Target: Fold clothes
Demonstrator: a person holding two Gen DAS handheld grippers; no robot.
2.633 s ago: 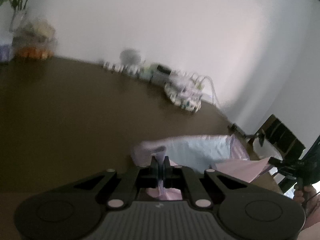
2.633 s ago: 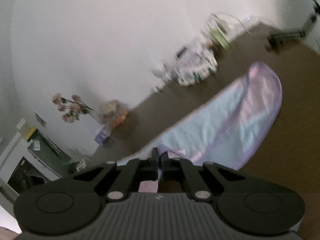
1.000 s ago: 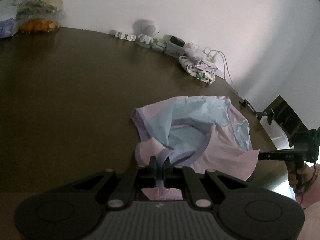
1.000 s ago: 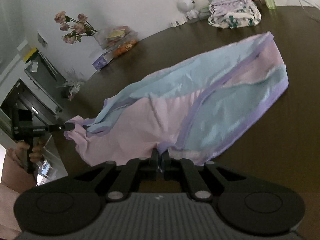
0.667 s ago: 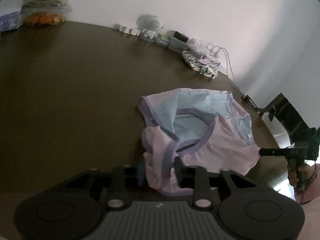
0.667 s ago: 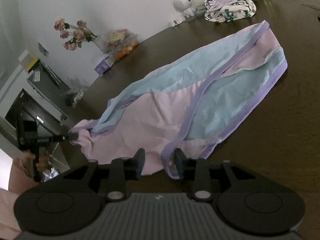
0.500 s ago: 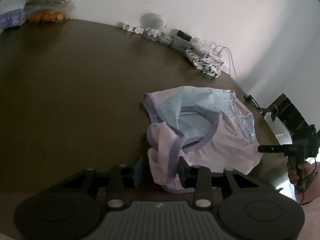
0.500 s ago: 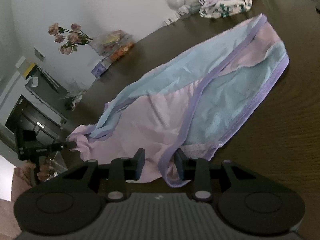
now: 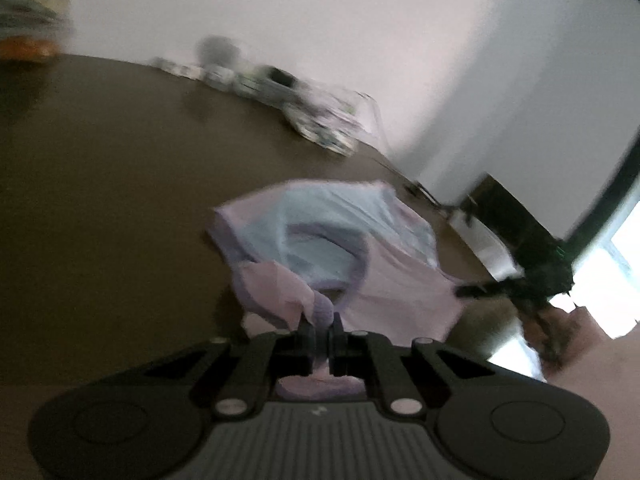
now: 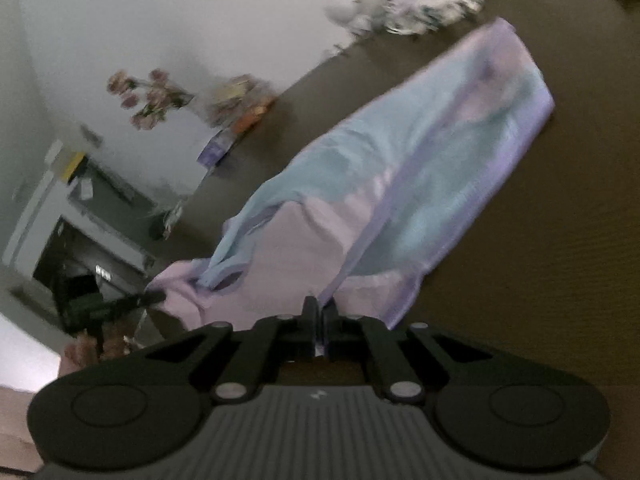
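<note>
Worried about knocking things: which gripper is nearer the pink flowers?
Left. The left gripper pinches the garment on the side nearer the flowers; the right gripper holds the opposite end, farther off.

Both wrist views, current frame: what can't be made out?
- Left wrist view: small items along the wall and the patterned pile are smeared by motion blur.
- Left wrist view: the garment corner inside the left gripper is hidden by its fingers.
- Right wrist view: the pinched hem at the right gripper is hidden likewise.
- Right wrist view: the flowers and the packets beside them are blurred.
</note>
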